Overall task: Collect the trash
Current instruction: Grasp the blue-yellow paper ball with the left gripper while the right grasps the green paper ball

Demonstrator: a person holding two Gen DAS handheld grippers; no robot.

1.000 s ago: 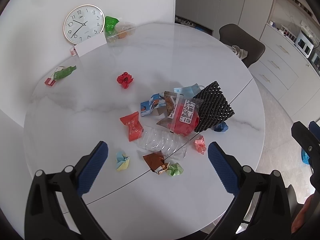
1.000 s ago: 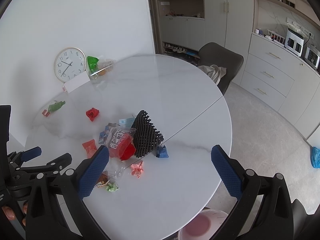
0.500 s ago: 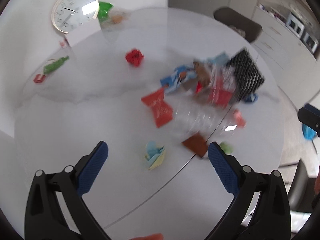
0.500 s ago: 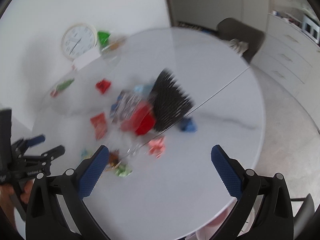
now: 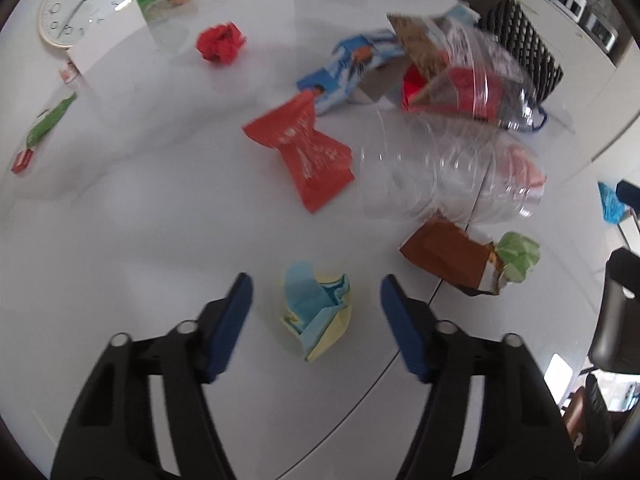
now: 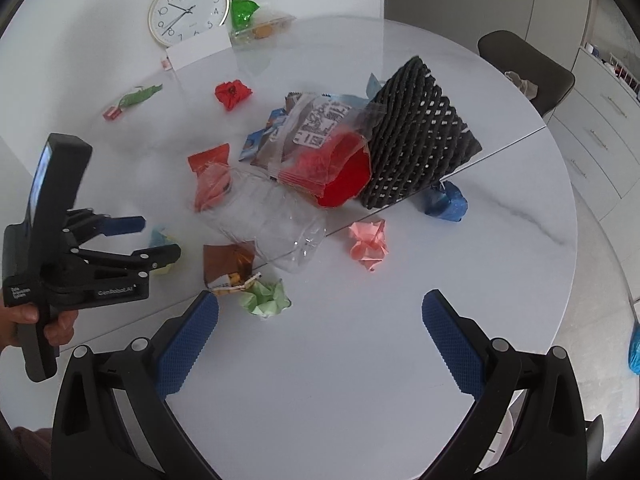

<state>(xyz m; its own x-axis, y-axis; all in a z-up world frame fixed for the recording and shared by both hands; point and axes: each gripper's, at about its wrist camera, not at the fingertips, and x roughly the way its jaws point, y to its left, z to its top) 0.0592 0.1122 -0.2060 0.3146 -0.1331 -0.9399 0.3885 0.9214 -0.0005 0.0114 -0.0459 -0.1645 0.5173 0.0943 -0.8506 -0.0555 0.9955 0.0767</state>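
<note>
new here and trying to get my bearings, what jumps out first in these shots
A heap of litter mid-table: a black mesh sleeve leaning over a red-filled clear bag and a crushed clear bottle. Nearer, the open left claw straddles a blue-and-yellow paper wad. A wall clock stands at the table's far edge.
</note>
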